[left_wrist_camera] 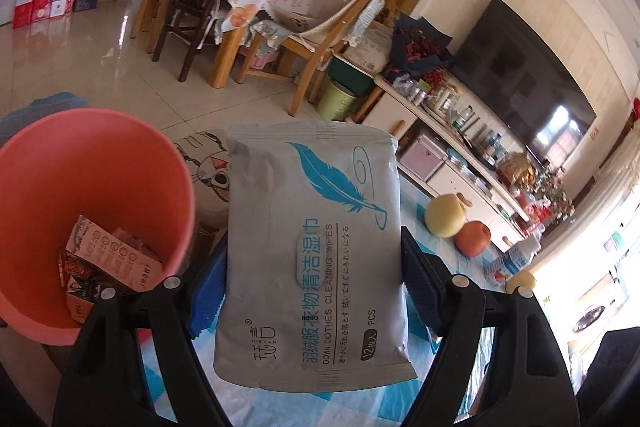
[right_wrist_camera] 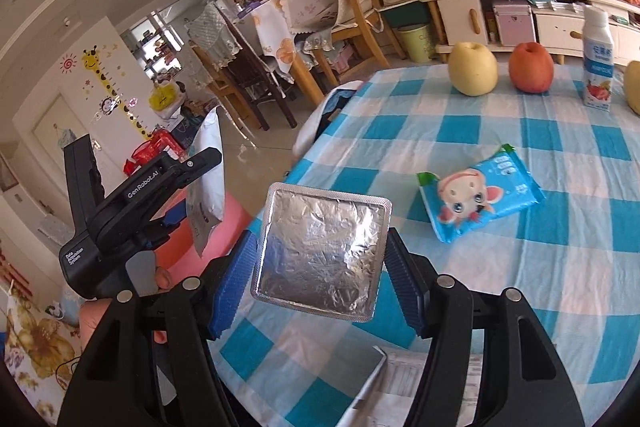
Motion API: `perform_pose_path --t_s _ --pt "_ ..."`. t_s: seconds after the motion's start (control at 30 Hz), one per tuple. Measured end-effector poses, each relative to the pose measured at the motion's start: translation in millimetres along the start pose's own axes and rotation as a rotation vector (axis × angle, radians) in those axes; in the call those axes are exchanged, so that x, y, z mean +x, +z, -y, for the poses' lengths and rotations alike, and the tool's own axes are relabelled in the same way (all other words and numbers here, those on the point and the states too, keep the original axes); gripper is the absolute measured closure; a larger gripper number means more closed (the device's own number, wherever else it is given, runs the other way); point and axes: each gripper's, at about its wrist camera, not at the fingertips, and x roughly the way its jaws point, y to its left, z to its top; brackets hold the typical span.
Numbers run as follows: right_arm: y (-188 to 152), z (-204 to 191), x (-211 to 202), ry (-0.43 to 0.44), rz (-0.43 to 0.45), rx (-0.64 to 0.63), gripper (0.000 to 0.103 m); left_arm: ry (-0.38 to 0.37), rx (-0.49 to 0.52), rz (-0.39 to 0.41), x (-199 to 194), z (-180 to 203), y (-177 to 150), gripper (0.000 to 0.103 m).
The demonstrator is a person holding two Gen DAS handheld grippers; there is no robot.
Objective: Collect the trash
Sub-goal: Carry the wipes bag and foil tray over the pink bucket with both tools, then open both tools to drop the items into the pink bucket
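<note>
My left gripper [left_wrist_camera: 314, 279] is shut on a grey pack of cleaning wipes [left_wrist_camera: 316, 247] with a blue feather print, held upright just right of a pink bin [left_wrist_camera: 132, 163]. The bin holds several wrappers [left_wrist_camera: 108, 259]. My right gripper [right_wrist_camera: 320, 267] is shut on a square silver foil packet [right_wrist_camera: 322, 251], held above the left edge of the blue checked tablecloth [right_wrist_camera: 520, 267]. The left gripper with the wipes pack [right_wrist_camera: 208, 179] also shows in the right wrist view, over the bin [right_wrist_camera: 224, 231]. A blue cartoon wipes pack [right_wrist_camera: 480, 193] lies on the table.
A yellow apple [right_wrist_camera: 472, 69], a red apple [right_wrist_camera: 531, 67] and a drink bottle [right_wrist_camera: 598, 61] stand at the table's far side. Papers [right_wrist_camera: 400, 375] lie at the near edge. Wooden chairs [right_wrist_camera: 352, 7], a dining table and a TV cabinet [right_wrist_camera: 500, 3] are beyond.
</note>
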Motion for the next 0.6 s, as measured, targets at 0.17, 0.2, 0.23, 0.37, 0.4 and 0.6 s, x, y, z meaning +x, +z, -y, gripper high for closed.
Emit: perform_pose_path --t_s 0.17,0.2,0.23,0.37,0.4,0.6 --pt "9.6 -46.0 23.1 0.039 -0.026 -0.077 0.038 0.102 -0.098 0.056 -9.5 -39.1 17.8 0.025" --pt "11.2 -55.5 28.4 0.048 -0.032 -0.092 0.038 0.117 -0.111 0.062 -11.1 -46.0 20.8 0.025" --pt "12.8 -65.3 33.5 0.057 -0.037 -0.108 0.038 0.129 -0.127 0.067 -12.4 -52.7 23.4 0.025" --pt "22.0 -105.5 57.0 0.101 -0.059 -0.158 0.038 0.199 -0.183 0.081 -18.5 -79.5 31.2 0.025" --pt "24.3 -115.7 63.3 0.112 -0.064 -0.172 0.038 0.208 -0.203 0.084 -19.8 -87.0 33.1 0.025" --pt "37.1 -158.6 100.9 0.166 -0.094 -0.214 0.037 0.270 -0.300 0.085 -24.4 -130.6 39.7 0.025"
